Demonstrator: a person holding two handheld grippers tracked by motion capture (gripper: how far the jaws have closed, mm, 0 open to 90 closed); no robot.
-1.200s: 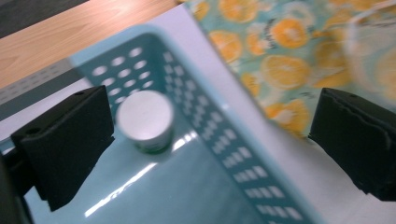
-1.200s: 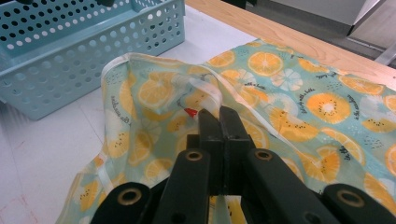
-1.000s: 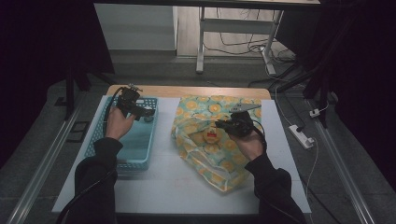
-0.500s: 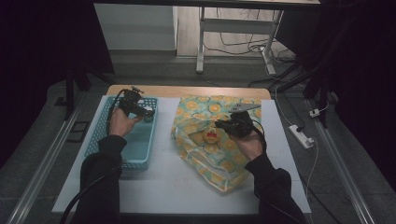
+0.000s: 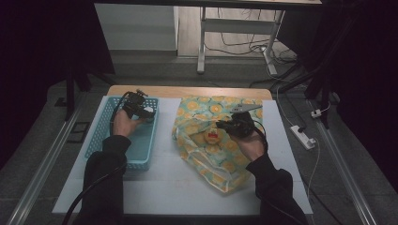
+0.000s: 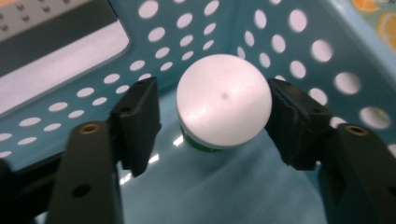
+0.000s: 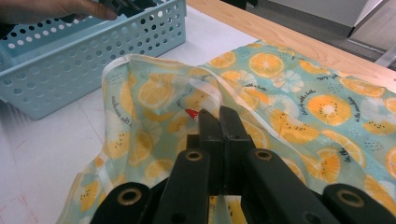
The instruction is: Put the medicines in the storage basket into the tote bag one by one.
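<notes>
Straddling a white-capped bottle (image 6: 224,102) in the blue basket (image 5: 104,136), the left gripper (image 6: 212,121) has just been narrowing its jaws; a gap seems to remain at nine o'clock. Right gripper (image 7: 219,122), jaws pressed together, pinches the orange-print bag (image 7: 299,98), at three o'clock of the basket.

Left gripper (image 6: 212,121) points down, jaws just closing yet apart; right gripper (image 7: 219,116) jaws are pressed together.

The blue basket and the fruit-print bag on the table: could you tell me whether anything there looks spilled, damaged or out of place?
Nothing stands out. The blue basket sits square on the table, with a white-capped container upright inside it between the left tongs, whose jaws have just been closing. The fruit-print bag lies rumpled but intact, its edge pinched by the right tongs.
</notes>
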